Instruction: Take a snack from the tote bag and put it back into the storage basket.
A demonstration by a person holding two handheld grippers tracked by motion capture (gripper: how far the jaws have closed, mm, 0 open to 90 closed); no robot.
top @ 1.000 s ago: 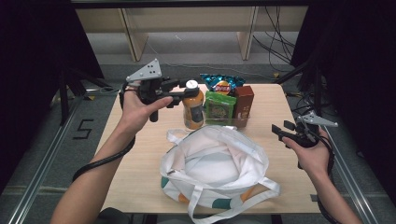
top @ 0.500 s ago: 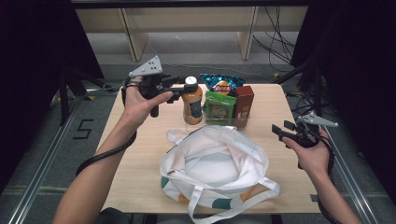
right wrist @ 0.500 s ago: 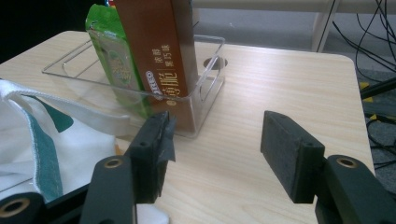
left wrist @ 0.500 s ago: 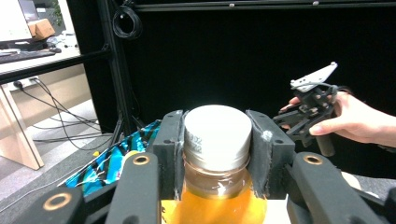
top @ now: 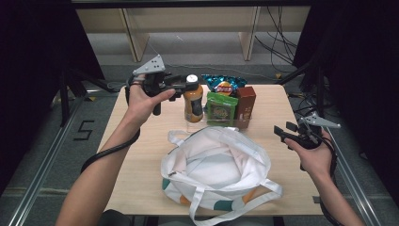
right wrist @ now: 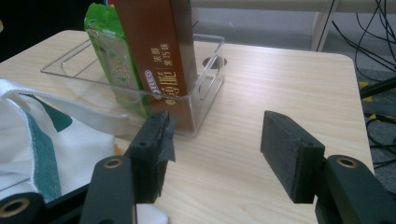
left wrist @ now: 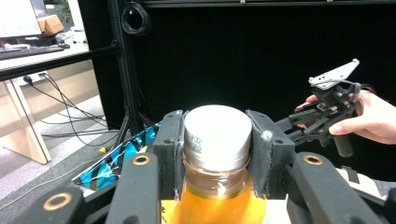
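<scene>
Since the earlier frames, the left gripper [top: 181,87] had drifted a little to the right across the far-left part of the desk [top: 141,136], carrying the orange bottle [top: 193,101] with it; the right gripper [top: 283,133] had not shifted. In the left gripper view the pads [left wrist: 169,140] were pressed against both sides of the bottle's white cap [left wrist: 215,135], so that gripper was clamped on the bottle at its top. The bottle hung upright just left of the green packet [top: 221,108] and the brown box [top: 245,104], which stood in a clear tray [right wrist: 205,88], with a blue snack bag [top: 223,84] behind them. The white tote bag [top: 216,165] lay open on the near side of the desk.

The right gripper hovered over the near-right desk with its jaws apart and nothing between them, pointing toward the tray.

The likely risk was the grip itself: held only by the smooth cap, the heavy bottle could slip or swing and knock the green packet beside it. If it was meant for the bag, the limp rim could fold under it and block the opening, since the right gripper was not holding the bag open.
</scene>
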